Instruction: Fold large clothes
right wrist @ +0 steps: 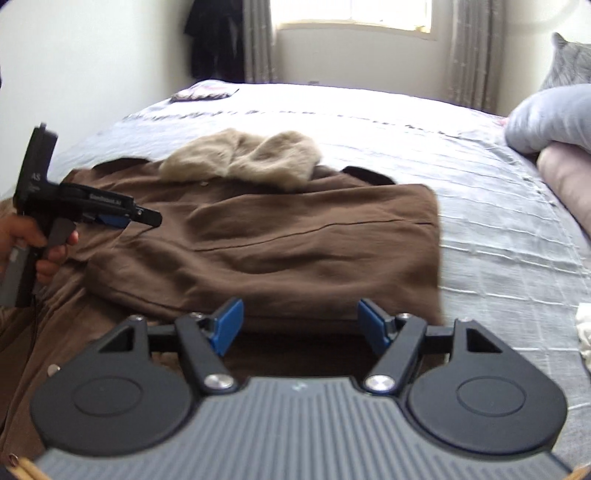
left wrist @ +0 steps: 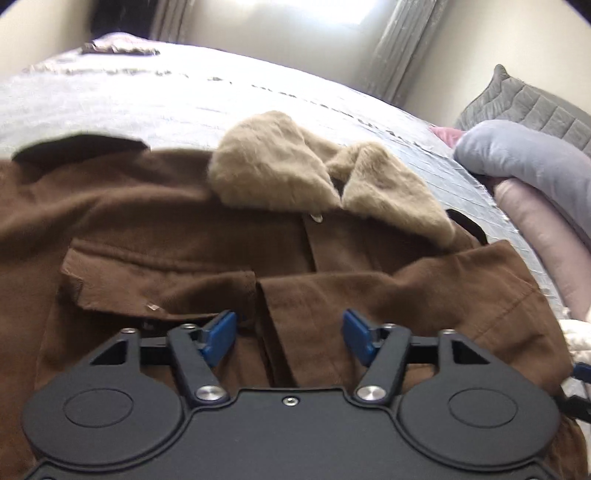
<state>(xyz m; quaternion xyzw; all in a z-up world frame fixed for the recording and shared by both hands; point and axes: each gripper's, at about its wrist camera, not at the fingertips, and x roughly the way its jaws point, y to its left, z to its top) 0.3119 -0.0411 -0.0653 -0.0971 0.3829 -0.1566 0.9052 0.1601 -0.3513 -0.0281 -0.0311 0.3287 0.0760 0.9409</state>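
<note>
A brown coat (left wrist: 184, 243) with a tan fur collar (left wrist: 280, 166) lies spread on the bed, front up, with a flap pocket and a button placket. In the right wrist view the coat (right wrist: 295, 236) has its right side folded over the middle, below the collar (right wrist: 243, 158). My left gripper (left wrist: 288, 334) is open and empty just above the coat's front. It also shows in the right wrist view (right wrist: 147, 219), hand-held over the coat's left side. My right gripper (right wrist: 299, 325) is open and empty over the coat's near edge.
The bed has a pale grey quilted cover (right wrist: 498, 236). Grey and pink pillows (left wrist: 535, 173) lie at the right, and show in the right wrist view (right wrist: 554, 118). A small dark item (right wrist: 205, 92) lies at the far end. A window (right wrist: 354, 14) and curtains stand behind.
</note>
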